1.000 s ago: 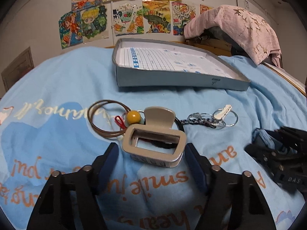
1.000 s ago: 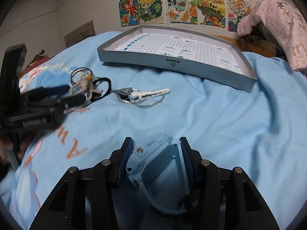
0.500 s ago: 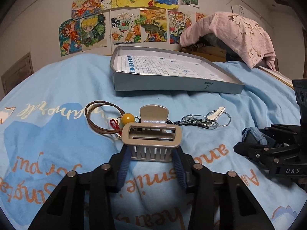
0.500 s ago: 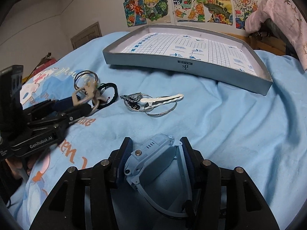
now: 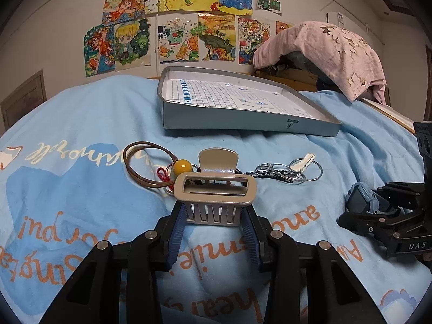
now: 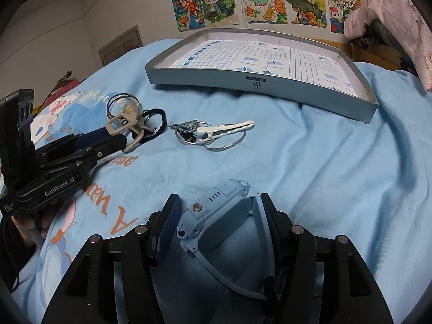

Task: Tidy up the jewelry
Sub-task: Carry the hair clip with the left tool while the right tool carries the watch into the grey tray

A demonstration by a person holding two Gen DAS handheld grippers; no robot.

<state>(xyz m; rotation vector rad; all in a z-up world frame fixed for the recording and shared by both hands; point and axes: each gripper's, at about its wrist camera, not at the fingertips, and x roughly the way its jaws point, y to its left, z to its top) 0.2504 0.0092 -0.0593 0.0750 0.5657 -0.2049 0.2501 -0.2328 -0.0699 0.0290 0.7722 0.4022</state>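
The left gripper (image 5: 214, 217) has its fingers closed snug on the toothed end of a beige hair clip (image 5: 214, 191), the clip's frame poking out ahead of the fingertips; the right gripper (image 6: 220, 222) is clamped across a pale blue watch (image 6: 216, 214), its strap looping back between the fingers. Both look ready for the grey box (image 5: 243, 127), which sits well ahead of both sets of fingers on the blue bedsheet (image 5: 81, 124). Best to carry each piece level, clear the near wall, and release low over the gridded floor. Just beyond the clip lie a brown cord loop (image 5: 140, 164) with a yellow bead (image 5: 182, 166) and a bunch of rings (image 5: 286, 171). I can't tell how the clip's teeth sit inside the pads, and the watch face is turned away.
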